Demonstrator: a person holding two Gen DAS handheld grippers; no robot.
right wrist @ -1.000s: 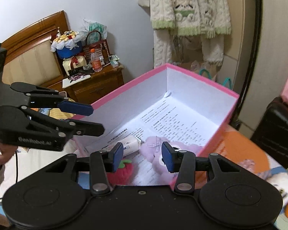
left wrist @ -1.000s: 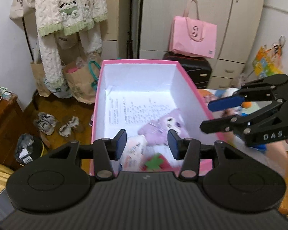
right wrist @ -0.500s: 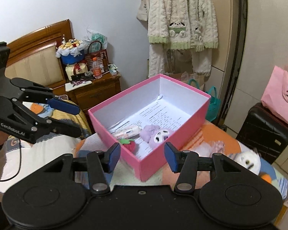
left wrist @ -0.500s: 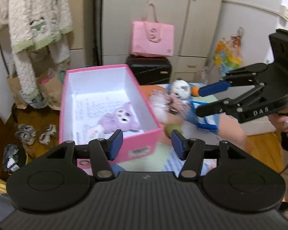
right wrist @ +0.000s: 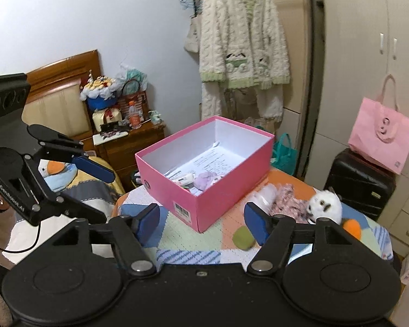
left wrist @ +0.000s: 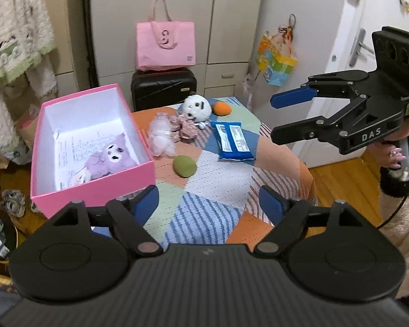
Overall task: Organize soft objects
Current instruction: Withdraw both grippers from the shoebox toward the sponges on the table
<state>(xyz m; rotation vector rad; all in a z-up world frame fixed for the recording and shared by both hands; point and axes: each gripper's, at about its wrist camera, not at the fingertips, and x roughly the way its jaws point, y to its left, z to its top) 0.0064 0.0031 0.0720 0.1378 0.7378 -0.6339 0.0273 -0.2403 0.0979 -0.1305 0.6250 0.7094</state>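
Pink box [right wrist: 220, 190] hides strawberry toy.

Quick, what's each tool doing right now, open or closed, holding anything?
Left tool: open, nothing between its fingers; the jaws have just been opening.
Right tool: open, holding nothing; its jaws have also just been opening.

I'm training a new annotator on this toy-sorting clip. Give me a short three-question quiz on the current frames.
1. True or false: the purple plush lies inside the pink box.
2. Which lies nearest the box on the patchwork cloth: A green ball, B orange ball, C blue packet?
3. Fill in: the left hand-held gripper holds ____.

Key: 1 true; 2 A; 3 nothing.
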